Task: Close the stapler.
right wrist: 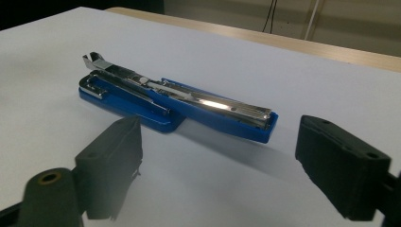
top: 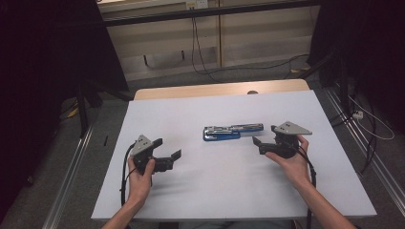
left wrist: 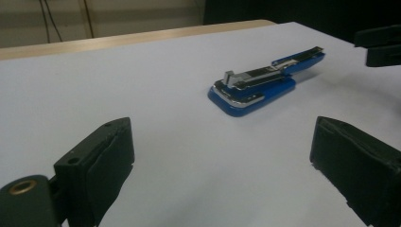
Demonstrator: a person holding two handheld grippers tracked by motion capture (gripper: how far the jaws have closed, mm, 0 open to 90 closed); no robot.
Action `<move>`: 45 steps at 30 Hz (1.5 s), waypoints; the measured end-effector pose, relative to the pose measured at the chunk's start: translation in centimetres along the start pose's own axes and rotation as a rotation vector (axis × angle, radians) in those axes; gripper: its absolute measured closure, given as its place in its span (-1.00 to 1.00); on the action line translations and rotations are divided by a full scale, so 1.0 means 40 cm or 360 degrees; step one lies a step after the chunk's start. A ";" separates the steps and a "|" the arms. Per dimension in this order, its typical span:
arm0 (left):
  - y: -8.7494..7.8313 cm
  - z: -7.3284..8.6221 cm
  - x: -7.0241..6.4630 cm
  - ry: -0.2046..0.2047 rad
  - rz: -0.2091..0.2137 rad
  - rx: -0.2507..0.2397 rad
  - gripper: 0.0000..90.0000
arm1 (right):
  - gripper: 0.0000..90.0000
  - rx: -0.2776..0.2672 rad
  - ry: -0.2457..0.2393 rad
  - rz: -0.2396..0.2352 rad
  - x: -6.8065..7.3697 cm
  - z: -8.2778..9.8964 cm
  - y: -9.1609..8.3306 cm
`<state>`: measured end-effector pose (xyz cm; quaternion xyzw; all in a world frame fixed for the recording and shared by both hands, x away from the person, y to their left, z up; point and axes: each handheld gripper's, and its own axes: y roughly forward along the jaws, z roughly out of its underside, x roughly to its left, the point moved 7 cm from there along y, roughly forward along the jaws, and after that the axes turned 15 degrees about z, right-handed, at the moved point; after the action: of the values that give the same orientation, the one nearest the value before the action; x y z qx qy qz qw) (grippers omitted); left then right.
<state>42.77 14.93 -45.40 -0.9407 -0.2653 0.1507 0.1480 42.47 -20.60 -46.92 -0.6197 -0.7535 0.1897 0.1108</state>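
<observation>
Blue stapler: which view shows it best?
Right gripper view. The blue stapler lies close and large there, swung open, its metal staple channel and blue base clearly visible. The left gripper view shows it smaller and farther off, seen from the other end. The high view shows it whole but tiny on the white table, with little detail.

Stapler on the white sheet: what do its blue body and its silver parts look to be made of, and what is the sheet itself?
The stapler has a blue body that looks like moulded plastic: even colour, soft sheen, rounded edges. Its silver channel looks like polished or plated metal: it throws bright mirror-like glints and has thin folded edges. The white sheet is matt and flat, with no weave or gloss; paper or thin board, I cannot tell which.
</observation>
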 end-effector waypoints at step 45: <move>0.219 -0.080 0.043 0.0107 0.0005 0.0057 -0.80 | 0.64 0.0040 -0.0088 -0.0044 -0.017 0.010 0.030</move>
<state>49.32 8.09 -45.99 -0.9429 -0.2561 0.1239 0.1733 43.54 -21.14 -47.76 -0.6023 -0.7623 0.2147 0.1002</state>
